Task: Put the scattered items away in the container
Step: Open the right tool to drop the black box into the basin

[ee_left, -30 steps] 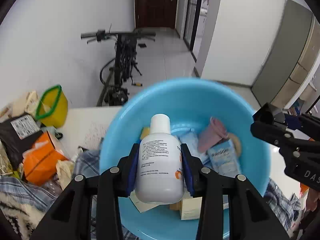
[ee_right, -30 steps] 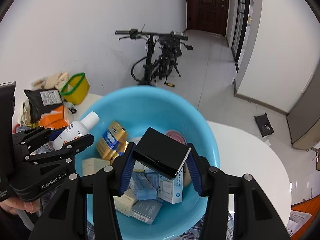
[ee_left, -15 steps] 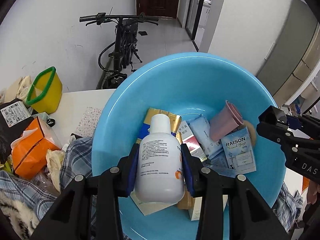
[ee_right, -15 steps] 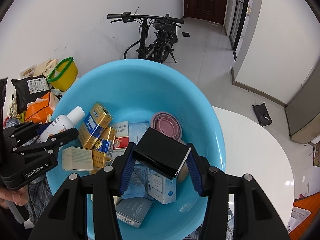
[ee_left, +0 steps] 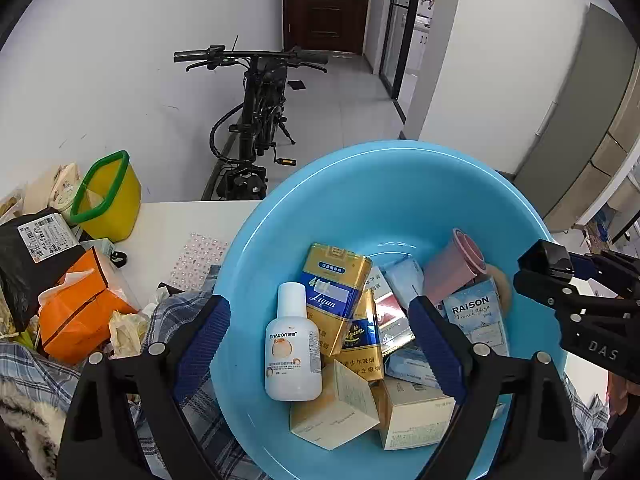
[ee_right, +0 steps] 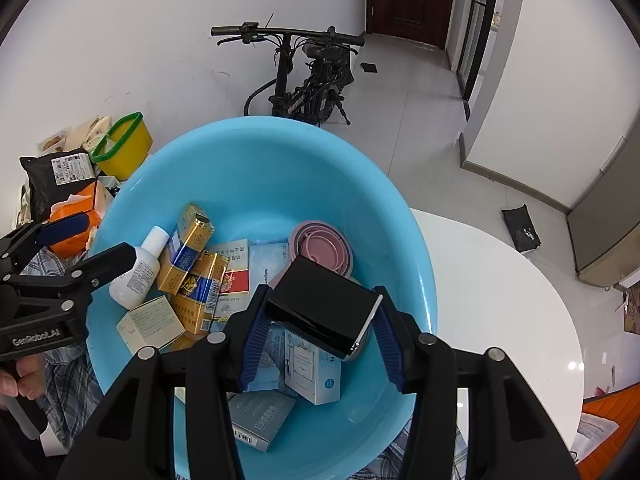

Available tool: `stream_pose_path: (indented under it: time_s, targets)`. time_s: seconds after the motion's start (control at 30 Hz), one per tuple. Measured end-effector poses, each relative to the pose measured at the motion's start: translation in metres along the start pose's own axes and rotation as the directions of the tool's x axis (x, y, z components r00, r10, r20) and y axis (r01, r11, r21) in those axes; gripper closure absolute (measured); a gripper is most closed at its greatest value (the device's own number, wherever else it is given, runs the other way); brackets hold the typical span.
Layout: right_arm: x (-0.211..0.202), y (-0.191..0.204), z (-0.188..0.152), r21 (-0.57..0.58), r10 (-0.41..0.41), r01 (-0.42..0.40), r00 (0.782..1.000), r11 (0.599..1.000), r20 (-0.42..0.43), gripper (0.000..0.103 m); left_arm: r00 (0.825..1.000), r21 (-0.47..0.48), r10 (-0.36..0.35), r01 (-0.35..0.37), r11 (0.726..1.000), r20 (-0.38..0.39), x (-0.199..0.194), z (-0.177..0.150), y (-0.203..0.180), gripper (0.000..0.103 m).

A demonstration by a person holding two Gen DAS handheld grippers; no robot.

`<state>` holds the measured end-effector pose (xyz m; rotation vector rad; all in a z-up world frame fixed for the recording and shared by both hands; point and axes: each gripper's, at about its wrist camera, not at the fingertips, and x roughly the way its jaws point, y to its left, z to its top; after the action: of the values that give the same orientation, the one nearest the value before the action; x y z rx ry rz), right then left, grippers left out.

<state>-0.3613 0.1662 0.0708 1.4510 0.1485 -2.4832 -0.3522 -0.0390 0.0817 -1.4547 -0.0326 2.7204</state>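
Both of my tongs hang over the blue basin (ee_left: 360, 184), and they are at different stages. On the left gripper (ee_left: 320, 344) the jaws have just been opening; they stand wide, and the white bottle (ee_left: 294, 344) lies free between them on the pile inside the basin, touched by neither pad. On the right gripper (ee_right: 320, 332) the jaws are closed on the black box (ee_right: 324, 312), which hangs tilted above the blue-and-white packets, not yet let go. So the bottle counts as delivered and the box is, I judge, one release away. Much is already in: gold cigarette packs (ee_left: 334, 292), a pink cup (ee_left: 452, 268), cream cartons (ee_left: 336, 404), a grey pack (ee_right: 258, 416). What is left lies outside the rim on my left: an orange tissue pack (ee_left: 76, 316), a black parcel (ee_left: 28, 268), crumpled paper and checked cloth (ee_left: 176, 312). Whether all of that belongs in the basin I cannot tell, but the tidying looks well past half.
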Motion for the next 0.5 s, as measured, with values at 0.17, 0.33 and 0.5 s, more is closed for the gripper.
stream_pose_path:
  time_s: [0.17, 0.33, 0.5]
  targets:
    - [0.0045, 0.0001, -0.001, -0.002, 0.001, -0.001, 1.0, 1.0, -0.014, 0.054, 1.0, 0.023, 0.001, -0.001, 1.0, -0.003, -0.0002, -0.002, -0.0037, 0.011]
    - [0.0051, 0.0015, -0.0028, -0.009, -0.017, 0.017, 1.0, 1.0, -0.016, 0.036, 1.0, 0.032, 0.002, -0.001, 0.999, -0.01, 0.0021, -0.0038, -0.008, 0.011]
    - [0.0013, 0.0004, -0.0019, 0.0, -0.015, 0.015, 1.0, 1.0, -0.006, 0.036, 1.0, 0.028, -0.019, 0.02, 0.999, -0.021, 0.004, -0.005, -0.0086, 0.011]
